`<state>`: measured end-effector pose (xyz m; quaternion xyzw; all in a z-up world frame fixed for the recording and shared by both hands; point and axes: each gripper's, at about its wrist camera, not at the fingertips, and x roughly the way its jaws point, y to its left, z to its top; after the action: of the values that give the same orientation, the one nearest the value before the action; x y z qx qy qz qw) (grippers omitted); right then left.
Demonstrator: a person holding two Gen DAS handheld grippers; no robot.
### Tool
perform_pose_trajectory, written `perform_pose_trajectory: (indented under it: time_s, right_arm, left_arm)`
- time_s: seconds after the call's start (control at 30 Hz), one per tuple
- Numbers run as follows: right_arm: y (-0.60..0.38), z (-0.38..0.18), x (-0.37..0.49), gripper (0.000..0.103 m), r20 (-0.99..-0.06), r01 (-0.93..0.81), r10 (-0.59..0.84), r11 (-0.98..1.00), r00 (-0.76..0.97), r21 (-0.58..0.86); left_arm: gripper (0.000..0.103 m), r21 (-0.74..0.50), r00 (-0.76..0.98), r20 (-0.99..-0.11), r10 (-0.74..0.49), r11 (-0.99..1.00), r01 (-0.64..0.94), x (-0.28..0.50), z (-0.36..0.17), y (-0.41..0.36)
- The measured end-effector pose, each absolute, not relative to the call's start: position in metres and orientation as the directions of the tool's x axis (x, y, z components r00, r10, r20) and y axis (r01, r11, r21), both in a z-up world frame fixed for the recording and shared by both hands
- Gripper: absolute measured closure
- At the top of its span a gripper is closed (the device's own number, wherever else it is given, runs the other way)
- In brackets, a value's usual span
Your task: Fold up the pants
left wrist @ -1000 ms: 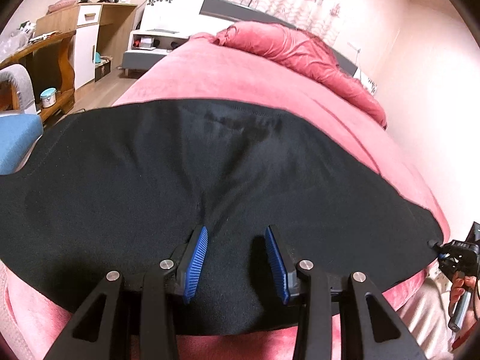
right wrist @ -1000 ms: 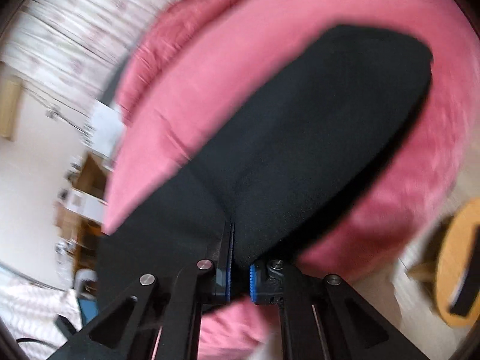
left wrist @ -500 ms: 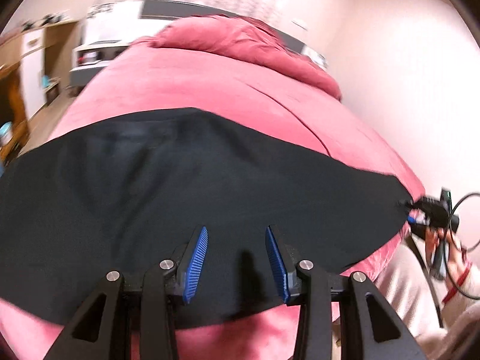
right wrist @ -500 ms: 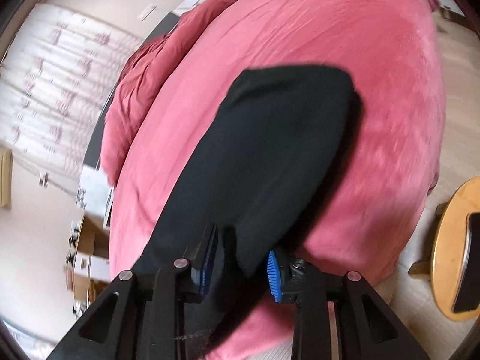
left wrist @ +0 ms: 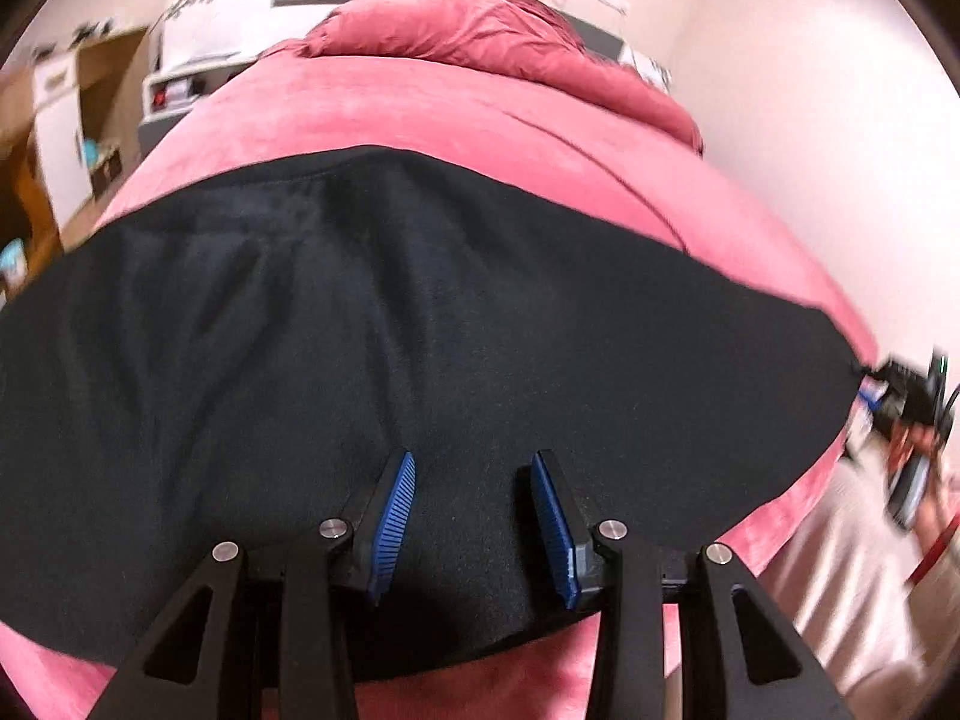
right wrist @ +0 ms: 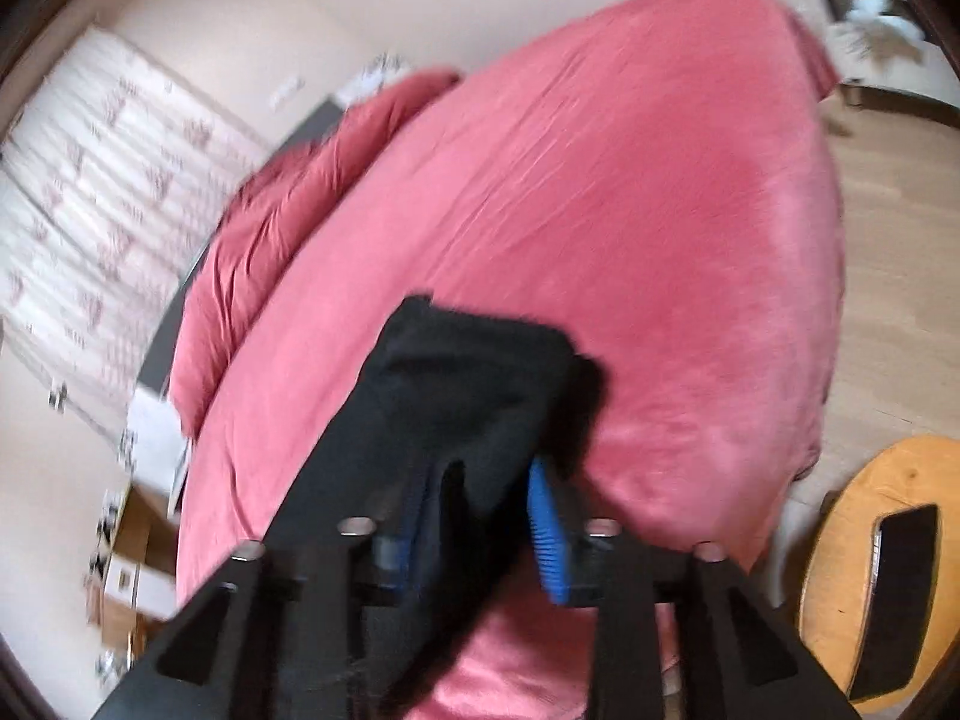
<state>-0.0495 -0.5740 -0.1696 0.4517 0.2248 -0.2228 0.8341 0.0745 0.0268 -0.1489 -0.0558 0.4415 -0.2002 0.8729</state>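
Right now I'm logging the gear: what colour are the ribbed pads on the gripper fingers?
Blue, on black fingers; the left gripper's pads show clearest in the left wrist view.

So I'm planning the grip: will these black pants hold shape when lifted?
Probably not: the pants lie limp on the bed cover and bunch between the right gripper fingers. The matte knit looks unlikely to slip.

A bedroom in a home — a wide bed (left wrist: pixel 420 120) covered with a pink-red blanket fills most of both views, with a rumpled red duvet (left wrist: pixel 480 30) heaped at its head. Patterned curtains (right wrist: pixel 90 180) hang behind the headboard. Wooden furniture (left wrist: pixel 36 138) stands along one side, and wood flooring (right wrist: pixel 888 252) with a round wooden table (right wrist: pixel 840 576) lies beside the bed — everyday household furnishings
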Motion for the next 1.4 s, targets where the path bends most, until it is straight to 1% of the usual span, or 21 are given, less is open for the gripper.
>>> perform_pose_trajectory:
  time_s: [0.03,0.17,0.33,0.5,0.6,0.67,0.8,0.9,0.93,0.97,1.03,1.13,1.27,1.4]
  right_arm:
    - [-0.575,-0.172,-0.055,0.049,-0.589,0.593,-0.179,0.478,0.788,0.648]
    - [-0.585,-0.187,-0.057,0.049,-0.589,0.562,-0.096,0.456,0.802,0.69]
    - [-0.596,-0.194,-0.045,0.049,-0.545,0.515,-0.063,0.432,0.836,0.74]
    - [-0.588,-0.193,-0.02,0.049,-0.548,0.51,-0.057,0.457,0.835,0.729]
    - [-0.587,-0.192,-0.017,0.049,-0.532,0.494,-0.05,0.452,0.845,0.742]
    - [-0.586,-0.192,-0.015,0.052,-0.517,0.47,-0.029,0.462,0.855,0.752]
    - [-0.582,-0.19,-0.002,0.053,-0.517,0.453,-0.004,0.489,0.856,0.746]
    - [-0.585,-0.193,0.003,0.068,-0.521,0.458,0.003,0.473,0.854,0.753]
    - [-0.587,-0.194,0.005,0.079,-0.514,0.449,0.013,0.465,0.858,0.763]
    - [-0.589,-0.194,0.005,0.084,-0.507,0.44,0.021,0.467,0.862,0.767]
    - [-0.588,-0.184,0.006,0.087,-0.503,0.433,0.002,0.504,0.864,0.747]
    - [-0.584,-0.17,0.006,0.088,-0.501,0.444,-0.056,0.556,0.864,0.703]
    - [-0.582,-0.183,0.019,0.088,-0.591,0.528,-0.082,0.561,0.802,0.638]
    - [-0.59,-0.195,0.013,0.086,-0.558,0.505,-0.042,0.484,0.829,0.714]
  left_arm:
    - [0.062,-0.282,0.532,-0.745,-0.402,0.913,0.295,0.074,-0.148,0.029]
    - [0.06,-0.25,0.536,-0.756,-0.376,0.923,0.294,0.07,-0.146,0.024]
    - [0.052,-0.242,0.551,-0.75,-0.366,0.927,0.287,0.076,-0.138,0.014]
    - [0.052,-0.232,0.55,-0.76,-0.345,0.935,0.266,0.079,-0.135,0.018]
    - [0.052,-0.218,0.545,-0.772,-0.326,0.942,0.254,0.084,-0.133,0.016]
    - [0.052,-0.206,0.55,-0.775,-0.312,0.947,0.247,0.089,-0.129,0.012]
    - [0.052,-0.203,0.551,-0.776,-0.307,0.949,0.242,0.095,-0.123,0.004]
    - [0.052,-0.189,0.544,-0.784,-0.299,0.95,0.249,0.101,-0.119,-0.007]
    - [0.052,-0.184,0.542,-0.786,-0.298,0.949,0.255,0.103,-0.119,-0.012]
    - [0.052,-0.177,0.54,-0.788,-0.296,0.949,0.261,0.104,-0.118,-0.015]
    - [0.052,-0.143,0.539,-0.797,-0.273,0.952,0.271,0.107,-0.119,-0.023]
    - [0.052,-0.091,0.535,-0.813,-0.229,0.958,0.272,0.114,-0.124,-0.033]
    - [0.052,-0.054,0.502,-0.847,-0.177,0.967,0.25,0.124,-0.137,-0.04]
    - [0.052,-0.058,0.505,-0.845,-0.177,0.968,0.243,0.125,-0.135,-0.044]
